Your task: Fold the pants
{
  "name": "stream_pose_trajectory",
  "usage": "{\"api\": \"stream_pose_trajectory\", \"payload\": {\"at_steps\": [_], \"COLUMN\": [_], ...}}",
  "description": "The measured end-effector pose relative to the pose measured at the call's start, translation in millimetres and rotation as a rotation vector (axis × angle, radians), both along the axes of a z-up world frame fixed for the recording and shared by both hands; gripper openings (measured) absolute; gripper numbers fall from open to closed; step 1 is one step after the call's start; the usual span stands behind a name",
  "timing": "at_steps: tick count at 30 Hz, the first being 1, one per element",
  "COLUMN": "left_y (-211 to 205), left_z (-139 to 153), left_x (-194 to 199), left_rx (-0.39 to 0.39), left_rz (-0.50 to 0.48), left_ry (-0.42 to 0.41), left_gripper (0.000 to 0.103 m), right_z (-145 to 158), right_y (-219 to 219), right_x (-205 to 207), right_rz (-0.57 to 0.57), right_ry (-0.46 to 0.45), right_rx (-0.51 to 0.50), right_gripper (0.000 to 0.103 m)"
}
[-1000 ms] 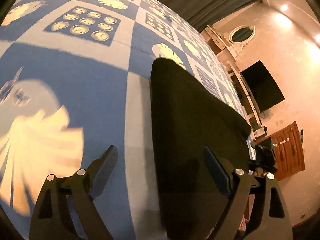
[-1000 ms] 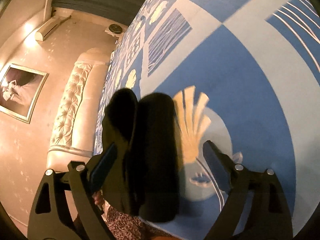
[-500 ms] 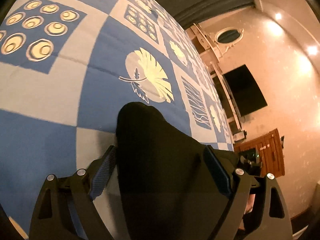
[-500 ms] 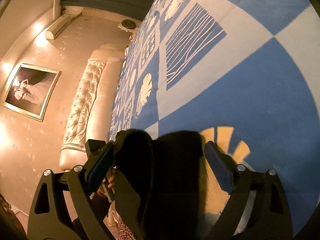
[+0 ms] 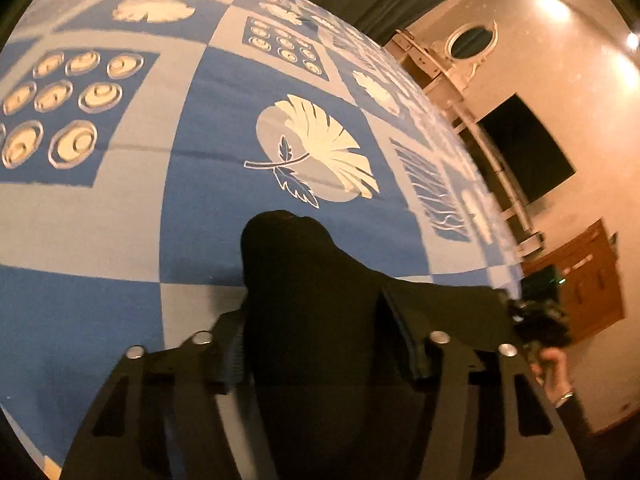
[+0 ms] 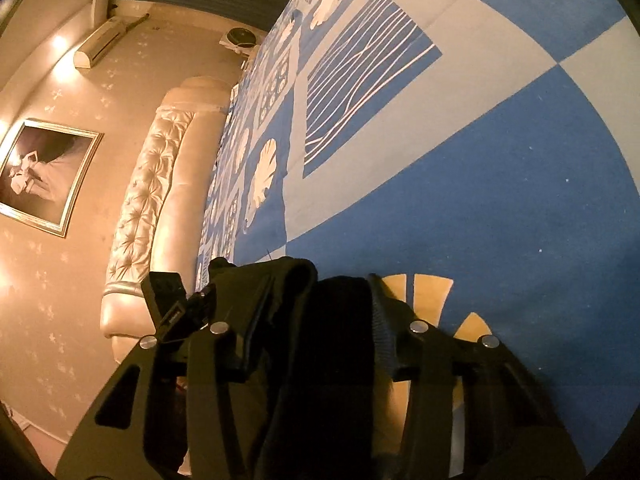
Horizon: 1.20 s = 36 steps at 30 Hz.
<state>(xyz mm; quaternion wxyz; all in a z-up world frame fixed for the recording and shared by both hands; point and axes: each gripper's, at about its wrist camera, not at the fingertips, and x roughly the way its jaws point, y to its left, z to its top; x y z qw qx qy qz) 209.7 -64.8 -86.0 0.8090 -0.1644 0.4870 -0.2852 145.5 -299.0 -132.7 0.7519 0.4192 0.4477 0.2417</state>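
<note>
On a blue patterned bedspread (image 5: 100, 220) lie black pants (image 5: 304, 280). Both the left gripper (image 5: 316, 332) and right gripper (image 6: 312, 320) have just clenched on them. Beyond stands a tufted headboard (image 6: 148, 200).

free: flat bedspread (image 5: 200, 208) ahead of both claws | blocked: padded headboard (image 6: 152, 216) along bed's far side | blocked: wooden cabinet (image 5: 588, 280) beyond bed's edge
</note>
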Motion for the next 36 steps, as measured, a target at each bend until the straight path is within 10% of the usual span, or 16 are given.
{"api": "stream_pose_trajectory", "payload": {"at_steps": [8,36], "left_y": [-8,28], "left_z": [10,18], "left_x": [-7,21], "left_rx": [0.118,0.159], "left_rz": [0.004,0.075], "left_ry": [-0.073,-0.083], "left_gripper": [0.043,0.04], "right_z": [-4,-5], "right_y": [-1,36], "right_x": [-4,39], "right_rz": [-0.01,0.015], "right_ry": [-0.019,-0.036], "right_rx": [0.015,0.053], "right_gripper": [0.038,0.035]}}
